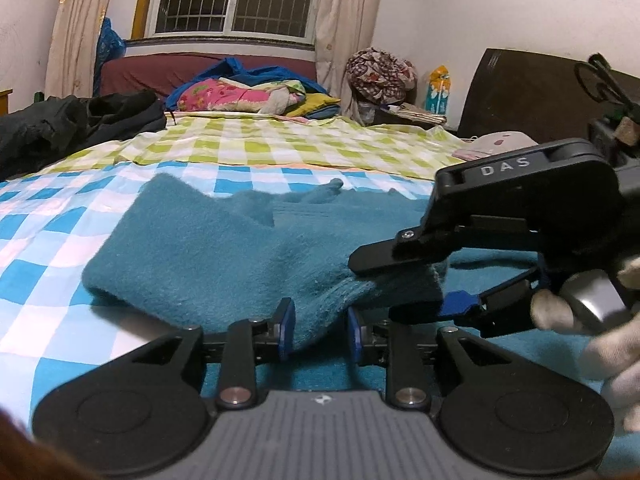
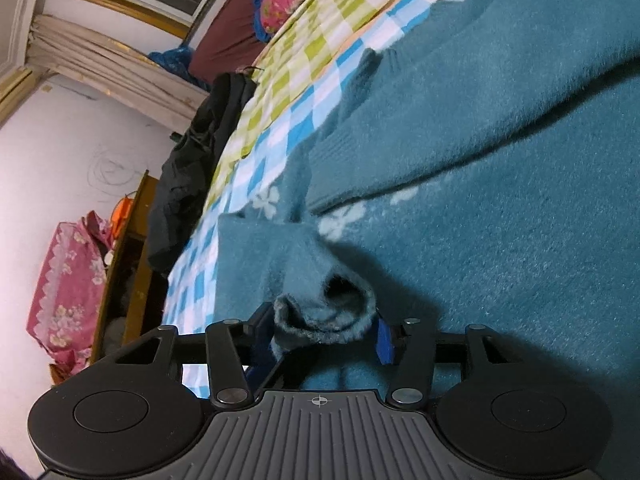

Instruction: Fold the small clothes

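The right gripper (image 2: 326,334) clamps the teal sweater's cuff (image 2: 324,312); the left gripper (image 1: 320,330), jaws narrow, straddles the sleeve (image 1: 224,248). Best keep both level, laying the sleeve flat.

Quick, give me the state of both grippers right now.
Left gripper: fingers closed on a fold of the teal sweater.
Right gripper: fingers closed on the sweater's sleeve cuff.

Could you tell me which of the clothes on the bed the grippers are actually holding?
The teal sweater: both grippers grip its sleeve cuff, while the black jacket lies untouched at the far left.
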